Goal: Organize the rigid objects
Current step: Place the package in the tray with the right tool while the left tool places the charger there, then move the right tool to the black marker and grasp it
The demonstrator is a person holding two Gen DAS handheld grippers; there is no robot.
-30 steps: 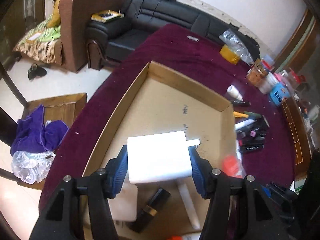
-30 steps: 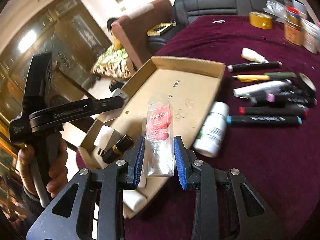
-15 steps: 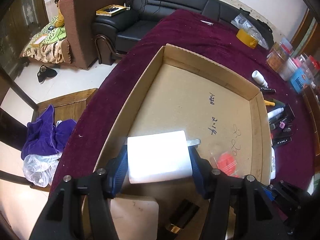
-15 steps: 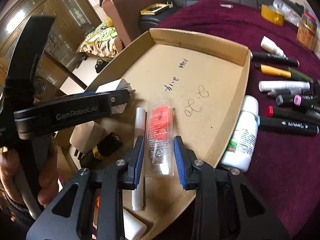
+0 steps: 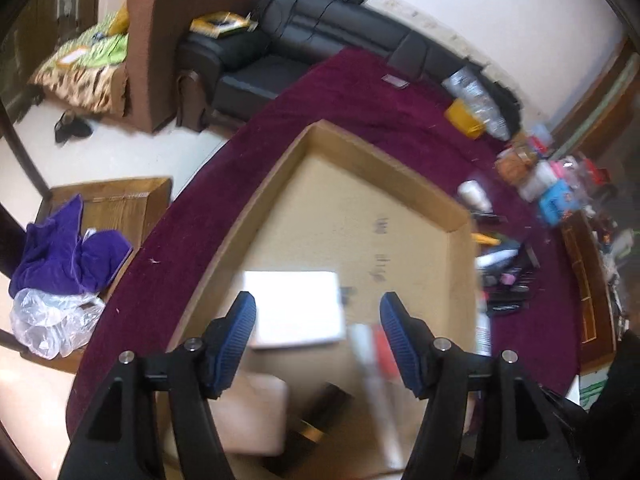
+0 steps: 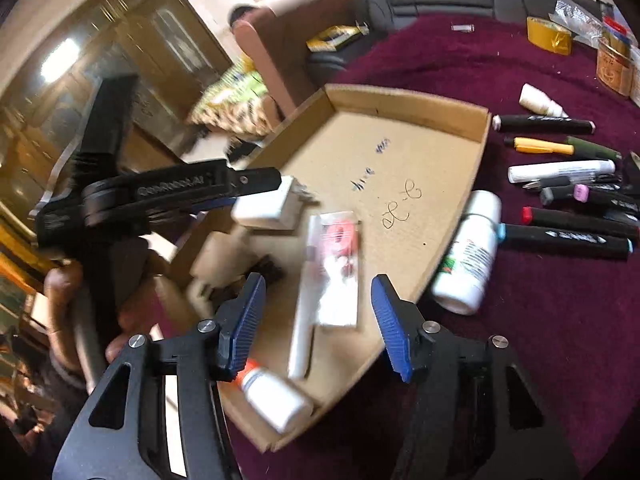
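A shallow cardboard tray [image 5: 384,168] lies on the maroon table cloth; it also shows in the right wrist view [image 6: 484,148]. My left gripper [image 5: 318,316] is open above a white charger block [image 5: 296,308] that lies in the tray. My right gripper [image 6: 318,312] is open above a clear packet with red contents [image 6: 338,264], which lies in the tray beside a white tube [image 6: 302,336]. The charger [image 6: 266,206] and the left gripper body [image 6: 168,196] show in the right wrist view.
Several markers [image 6: 568,232] and a white bottle [image 6: 468,252] lie on the cloth right of the tray. A small white bottle [image 6: 276,398], a black and gold item [image 5: 316,420] and a beige block [image 5: 252,412] lie in the tray's near end. Jars [image 5: 536,168] stand far right.
Both grippers have opened. The left let go of the white charger and the right let go of the clear red packet; both now lie in the tray.
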